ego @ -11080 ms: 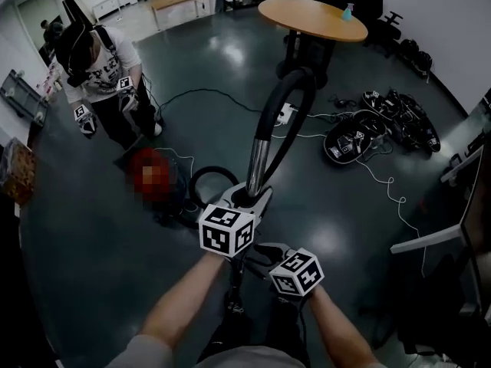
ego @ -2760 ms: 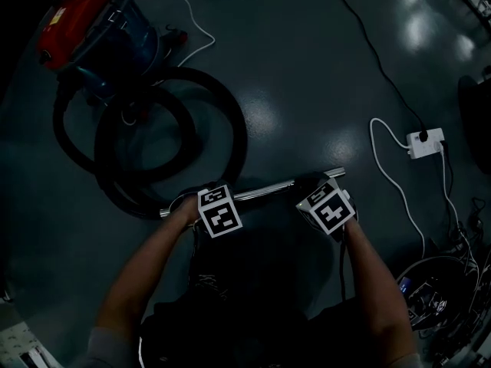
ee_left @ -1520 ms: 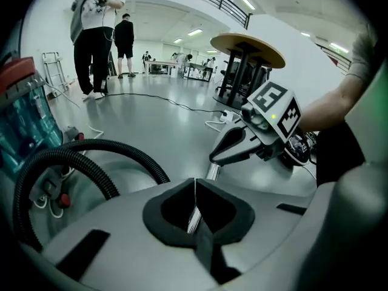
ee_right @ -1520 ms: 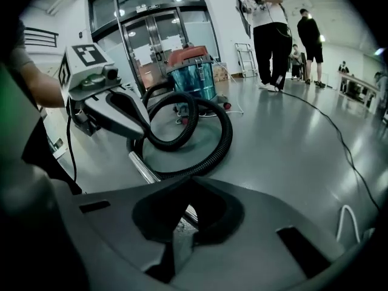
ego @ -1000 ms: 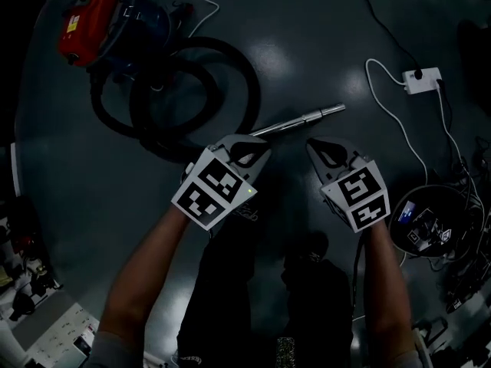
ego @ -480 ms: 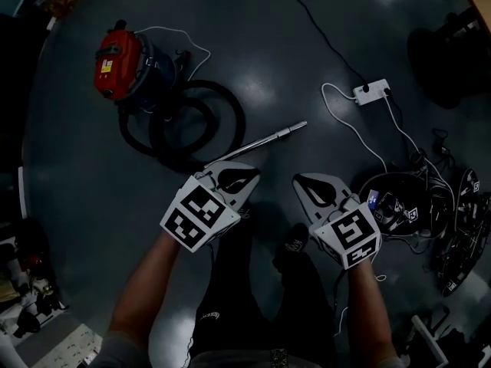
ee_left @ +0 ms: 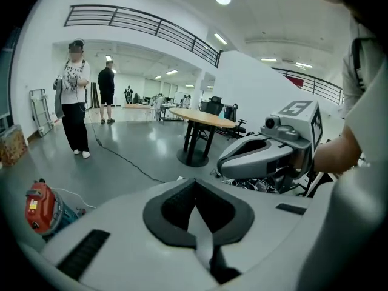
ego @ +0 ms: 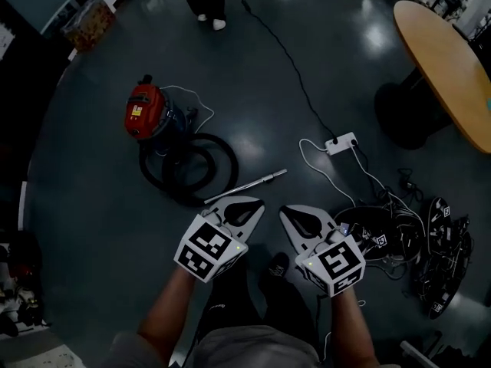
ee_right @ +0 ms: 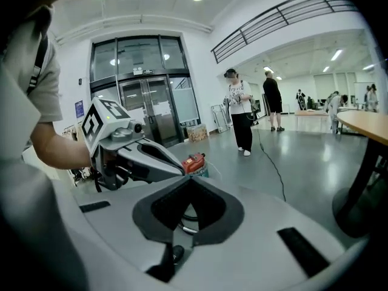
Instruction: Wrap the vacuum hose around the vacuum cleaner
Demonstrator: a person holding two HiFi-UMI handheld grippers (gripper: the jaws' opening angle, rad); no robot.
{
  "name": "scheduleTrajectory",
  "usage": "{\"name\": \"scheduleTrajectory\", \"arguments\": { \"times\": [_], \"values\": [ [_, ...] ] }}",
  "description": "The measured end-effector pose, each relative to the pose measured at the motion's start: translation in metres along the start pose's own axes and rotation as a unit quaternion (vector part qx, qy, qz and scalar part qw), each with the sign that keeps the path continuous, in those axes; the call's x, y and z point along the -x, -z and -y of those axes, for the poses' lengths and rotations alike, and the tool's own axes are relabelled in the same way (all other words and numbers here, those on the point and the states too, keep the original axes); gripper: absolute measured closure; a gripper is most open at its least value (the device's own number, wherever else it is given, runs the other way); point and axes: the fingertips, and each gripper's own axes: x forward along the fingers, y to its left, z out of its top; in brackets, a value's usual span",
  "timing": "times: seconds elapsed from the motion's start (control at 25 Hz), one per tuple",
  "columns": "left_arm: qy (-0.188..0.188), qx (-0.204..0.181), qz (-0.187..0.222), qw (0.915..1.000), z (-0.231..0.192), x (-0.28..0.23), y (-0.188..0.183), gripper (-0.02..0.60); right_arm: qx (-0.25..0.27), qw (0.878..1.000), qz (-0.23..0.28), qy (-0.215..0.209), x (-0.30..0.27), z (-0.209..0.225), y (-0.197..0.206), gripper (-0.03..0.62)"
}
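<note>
A red and blue vacuum cleaner [ego: 149, 113] stands on the dark floor. Its black hose [ego: 190, 167] lies in loops on the floor beside it, and the metal wand [ego: 247, 185] lies flat at the end of the loops. My left gripper [ego: 244, 212] and right gripper [ego: 298, 219] are held side by side high above the floor, well short of the wand. Both are shut with nothing in them. In the left gripper view the jaws [ee_left: 195, 190] meet, with the vacuum [ee_left: 39, 206] low at left. The right gripper view shows its shut jaws [ee_right: 191, 182] and the vacuum [ee_right: 193, 162] beyond them.
A white power strip [ego: 341, 142] with its cord lies right of the wand. A tangle of cables and gear [ego: 403, 244] covers the floor at right. A round wooden table [ego: 449, 60] stands at the upper right. A person [ee_left: 73, 105] stands farther back.
Both grippers have risen, still shut and empty. The view has pulled back, so the vacuum, hose and wand look smaller and farther off, and the table and a person's feet have come into view.
</note>
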Motion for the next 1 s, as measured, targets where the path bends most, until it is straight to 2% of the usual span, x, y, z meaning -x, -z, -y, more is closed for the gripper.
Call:
{"name": "scheduleTrajectory", "arguments": {
  "times": [0.12,0.36,0.68,1.0],
  "values": [
    [-0.008,-0.005,0.025,0.9996,0.032,0.028,-0.032,0.574,-0.004,0.999,0.034,0.009,0.032,-0.016,-0.032,0.588],
    [-0.022,-0.041,0.068,0.9966,0.081,0.062,-0.076,0.574,0.006,0.995,0.087,0.04,0.097,-0.035,-0.075,0.588],
    [-0.022,-0.08,0.121,0.9892,0.146,0.083,-0.124,0.574,0.005,0.987,0.144,0.07,0.174,-0.059,-0.103,0.588],
    [-0.017,-0.111,0.152,0.9819,0.18,0.089,-0.156,0.574,0.02,0.977,0.181,0.114,0.215,-0.058,-0.12,0.588]
  ]
}}
